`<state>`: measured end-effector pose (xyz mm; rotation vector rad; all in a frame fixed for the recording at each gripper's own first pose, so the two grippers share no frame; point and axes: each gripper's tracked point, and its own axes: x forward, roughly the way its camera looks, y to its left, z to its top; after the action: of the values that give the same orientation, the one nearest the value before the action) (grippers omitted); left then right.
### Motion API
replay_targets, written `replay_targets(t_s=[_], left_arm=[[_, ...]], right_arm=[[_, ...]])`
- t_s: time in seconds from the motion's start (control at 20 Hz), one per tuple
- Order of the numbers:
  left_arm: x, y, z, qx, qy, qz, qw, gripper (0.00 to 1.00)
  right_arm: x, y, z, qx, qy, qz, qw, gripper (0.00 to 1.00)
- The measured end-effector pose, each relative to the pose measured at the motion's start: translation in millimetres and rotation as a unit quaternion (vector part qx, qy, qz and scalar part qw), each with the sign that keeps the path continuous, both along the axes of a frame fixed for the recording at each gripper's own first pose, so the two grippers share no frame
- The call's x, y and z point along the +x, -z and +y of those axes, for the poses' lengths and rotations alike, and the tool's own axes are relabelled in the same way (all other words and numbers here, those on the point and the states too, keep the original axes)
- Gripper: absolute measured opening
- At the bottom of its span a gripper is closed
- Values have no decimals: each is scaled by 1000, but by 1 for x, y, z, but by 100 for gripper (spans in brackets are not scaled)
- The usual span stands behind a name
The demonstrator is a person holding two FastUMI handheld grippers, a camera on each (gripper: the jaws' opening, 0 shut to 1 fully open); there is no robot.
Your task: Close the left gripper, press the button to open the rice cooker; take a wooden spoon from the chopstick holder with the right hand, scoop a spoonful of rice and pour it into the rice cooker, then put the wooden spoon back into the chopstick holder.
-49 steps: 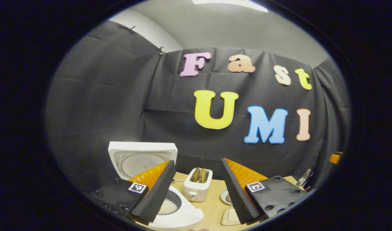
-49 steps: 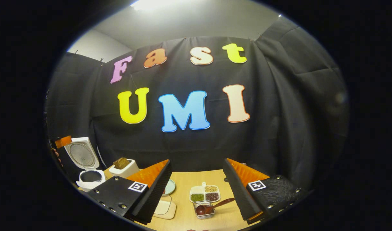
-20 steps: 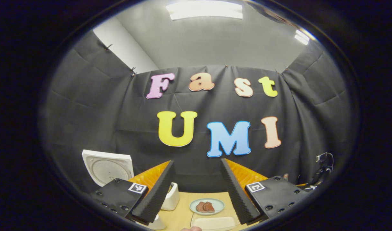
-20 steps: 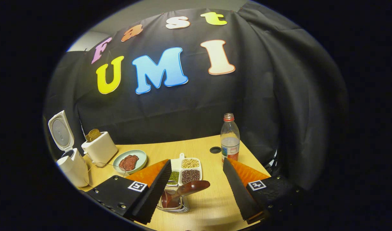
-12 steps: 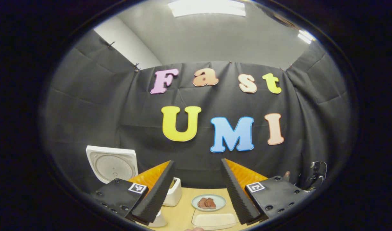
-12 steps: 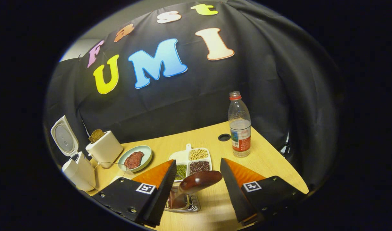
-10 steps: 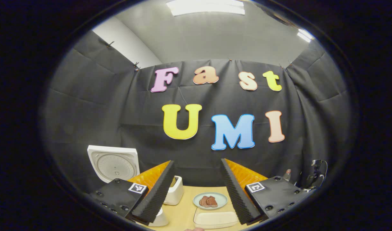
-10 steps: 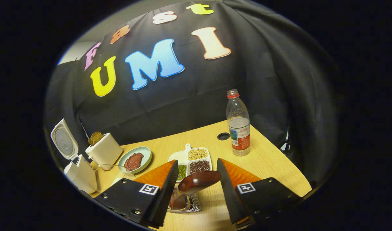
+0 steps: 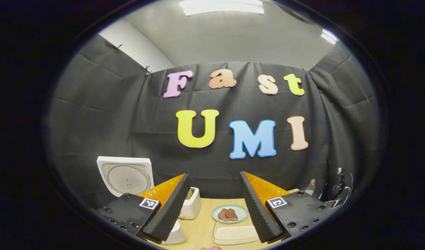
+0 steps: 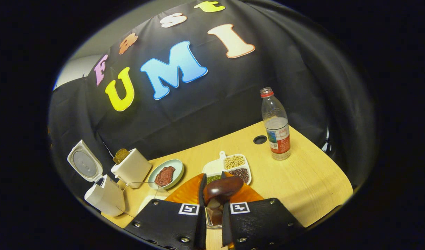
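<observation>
In the right gripper view my right gripper (image 10: 214,200) is shut on the dark wooden spoon (image 10: 223,187), whose rounded handle end sticks up between the fingers. The spoon's lower end sits in the wire chopstick holder (image 10: 209,222), mostly hidden by the gripper. The white rice cooker (image 10: 104,198) stands at the far left with its lid (image 10: 83,165) up. In the left gripper view my left gripper (image 9: 213,175) is open and holds nothing. The cooker's raised lid (image 9: 125,175) is to its left, and part of the cooker's body (image 9: 176,234) is beside the left finger.
A white toaster (image 10: 132,168) holding bread, a plate of meat (image 10: 165,175) and a divided dish of beans (image 10: 233,166) sit on the wooden table (image 10: 302,180). A water bottle (image 10: 276,125) stands at the back right near a cable hole (image 10: 260,139). A white tray (image 9: 235,234) lies near the left gripper.
My right gripper came down over the holder and closed its fingers on the spoon's handle. The left gripper stayed open and turned slightly.
</observation>
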<state>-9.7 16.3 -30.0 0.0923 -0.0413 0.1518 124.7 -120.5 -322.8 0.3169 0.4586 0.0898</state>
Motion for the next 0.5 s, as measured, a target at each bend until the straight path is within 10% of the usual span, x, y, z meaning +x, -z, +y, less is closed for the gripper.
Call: replay_targets(t_s=[0.5], left_arm=[[-5, 2, 19, -5, 4, -3, 1000, 98]], right_arm=[[-6, -87, 23, -42, 8, -34, 999, 12]])
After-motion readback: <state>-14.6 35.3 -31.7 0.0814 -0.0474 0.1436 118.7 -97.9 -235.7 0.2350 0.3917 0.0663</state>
